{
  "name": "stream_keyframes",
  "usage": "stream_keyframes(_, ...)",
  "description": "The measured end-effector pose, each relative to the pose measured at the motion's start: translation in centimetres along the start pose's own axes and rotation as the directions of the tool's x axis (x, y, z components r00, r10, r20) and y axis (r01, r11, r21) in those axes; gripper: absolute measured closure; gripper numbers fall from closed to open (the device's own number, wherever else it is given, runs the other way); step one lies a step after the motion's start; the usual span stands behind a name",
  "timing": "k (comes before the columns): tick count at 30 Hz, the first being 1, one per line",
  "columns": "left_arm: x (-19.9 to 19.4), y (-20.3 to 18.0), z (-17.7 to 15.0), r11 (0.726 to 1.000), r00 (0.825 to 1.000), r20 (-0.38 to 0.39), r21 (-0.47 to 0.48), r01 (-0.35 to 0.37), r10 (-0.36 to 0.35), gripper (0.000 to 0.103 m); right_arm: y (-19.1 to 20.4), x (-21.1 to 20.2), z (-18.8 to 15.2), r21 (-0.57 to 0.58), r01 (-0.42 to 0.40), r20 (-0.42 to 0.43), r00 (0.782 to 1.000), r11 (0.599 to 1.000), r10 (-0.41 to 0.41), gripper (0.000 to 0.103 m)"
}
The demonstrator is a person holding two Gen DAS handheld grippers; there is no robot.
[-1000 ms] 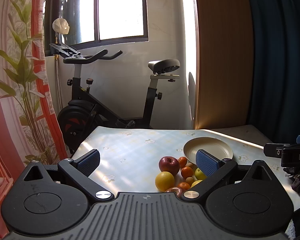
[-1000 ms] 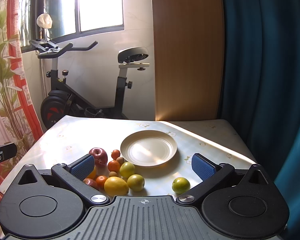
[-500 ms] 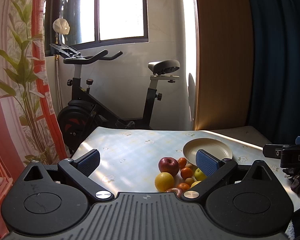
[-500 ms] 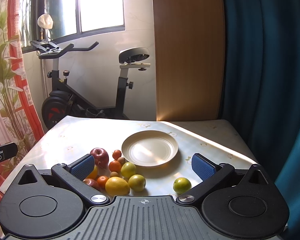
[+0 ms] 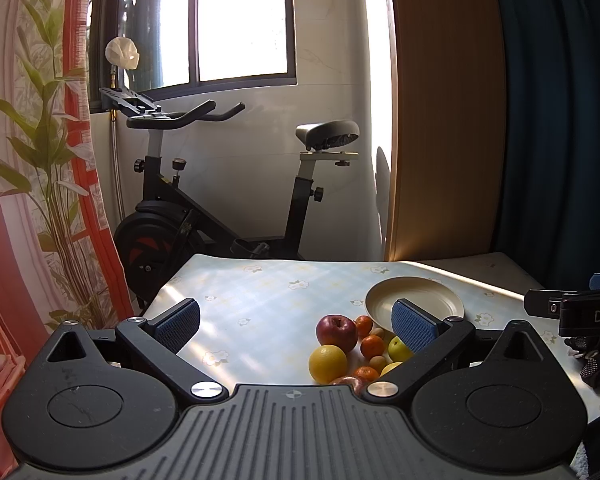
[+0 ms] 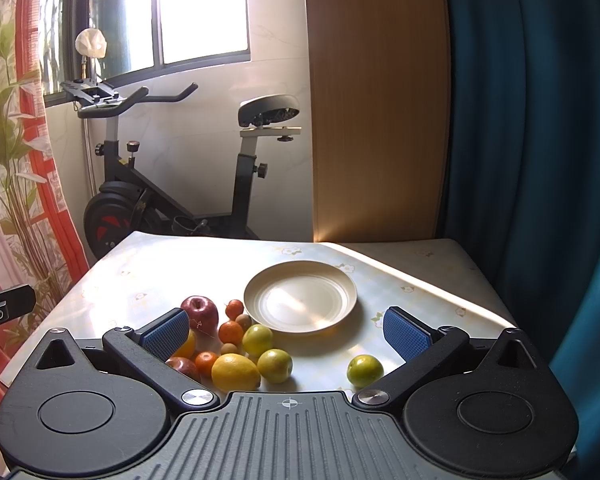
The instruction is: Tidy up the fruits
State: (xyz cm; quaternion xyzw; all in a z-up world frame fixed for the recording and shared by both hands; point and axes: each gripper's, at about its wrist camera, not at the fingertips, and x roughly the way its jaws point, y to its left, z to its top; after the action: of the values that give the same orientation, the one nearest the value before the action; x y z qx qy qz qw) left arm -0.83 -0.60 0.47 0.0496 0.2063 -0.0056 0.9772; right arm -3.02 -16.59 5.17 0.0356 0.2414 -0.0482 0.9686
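Note:
A cream plate [image 6: 300, 296] [image 5: 418, 298] lies bare on the flowered tablecloth. Left of it, several fruits cluster: a red apple [image 6: 199, 310] [image 5: 337, 330], small oranges [image 6: 231, 332], a yellow lemon [image 6: 236, 372], green fruits [image 6: 275, 365] and an orange-yellow citrus [image 5: 327, 364]. One green fruit [image 6: 365, 370] sits apart, to the right. My right gripper [image 6: 286, 330] hovers open over the near fruits, holding nothing. My left gripper [image 5: 296, 320] is open and empty too, left of the pile, its right pad covering part of the plate.
An exercise bike [image 5: 220, 200] stands behind the table by the window. A wooden panel [image 6: 376, 120] and a dark blue curtain [image 6: 532, 140] rise at the right. A plant and red curtain [image 5: 60, 160] fill the left. The table's left half [image 5: 252, 300] holds nothing.
The right gripper has drifted slightly forward and left, so the fruits and plate sit a touch further right in its view. The left gripper has barely moved.

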Motion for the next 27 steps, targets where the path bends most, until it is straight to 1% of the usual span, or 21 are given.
stream_keyframes(8,0.1,-0.1,0.0,1.0,1.0,0.003,0.0,0.004,-0.004,0.0,-0.2,0.0,-0.1,0.009,-0.002,0.005,1.0,1.0,0.002,0.0)
stream_keyframes(12,0.4,0.0,0.0,1.0,1.0,0.003,-0.007,0.011,-0.011,0.0,-0.8,-0.2,-0.2,0.041,-0.014,0.034,0.999,0.999,0.013,0.0)
stream_keyframes(16,1.0,0.6,0.0,0.999,1.0,-0.003,-0.04,0.022,-0.022,0.0,-1.7,0.0,-0.1,0.069,-0.05,0.066,0.997,0.996,0.045,0.0)
stream_keyframes(19,1.6,1.0,0.1,0.998,1.0,-0.008,-0.051,0.021,-0.022,0.0,-2.4,0.6,-0.2,0.08,-0.073,0.086,0.994,0.994,0.066,0.0)
stream_keyframes(21,2.3,1.3,0.1,0.998,0.999,-0.008,-0.058,0.039,-0.039,0.0,-3.0,1.4,-0.2,0.102,-0.087,0.09,0.993,0.991,0.078,0.0)
stream_keyframes(25,3.7,1.8,0.0,0.996,0.997,-0.006,-0.054,0.075,-0.075,0.001,-3.6,3.1,-0.2,0.131,-0.079,0.091,0.994,0.988,0.067,0.0)
stream_keyframes(27,4.4,1.8,0.0,0.997,0.998,-0.001,-0.036,0.07,-0.07,0.001,-3.7,3.8,-0.3,0.138,-0.072,0.112,0.992,0.988,0.057,0.0)
